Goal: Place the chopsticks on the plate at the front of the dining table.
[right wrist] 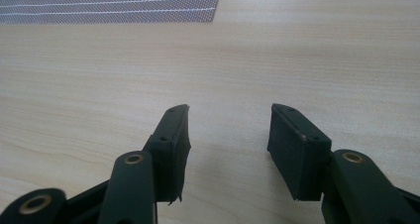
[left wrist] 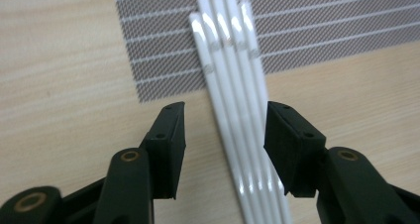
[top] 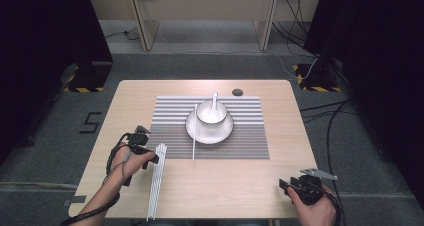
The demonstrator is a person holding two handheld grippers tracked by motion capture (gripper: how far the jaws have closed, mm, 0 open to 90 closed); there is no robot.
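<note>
- Left gripper [left wrist: 225, 130]: released, its two black jaws stand wide apart and straddle the bundle of white chopsticks [left wrist: 233, 110]. The sticks pass between the jaws, much closer to the jaw at the right of the left gripper view and apparently touching it; a clear gap of bare wood remains on the other side.
- Bundle of white chopsticks: lies flat on the wooden surface [top: 225, 186] as a tight sheaf of glossy rods. Their far tips rest on the near left corner of the striped placemat [left wrist: 322, 26]; the remaining length runs back off the mat toward the near edge of the surface.
- High view: the left gripper [top: 150, 156] sits just beside the near left corner of the placemat [top: 250, 136], with the bundle [top: 157, 181] extending from it toward the person.
- Right gripper [right wrist: 228, 130]: released, jaws spread, nothing between them but bare wood. In the high view it [top: 287, 186] hovers or rests well off the near right corner of the placemat, far from the bundle.
- On the placemat: a white plate [top: 226, 131] carrying a white bowl [top: 210, 113] with a spoon [top: 215, 100] standing in it; a single white chopstick [top: 194, 141] lies along the plate's left side, overlapping its rim.
</note>
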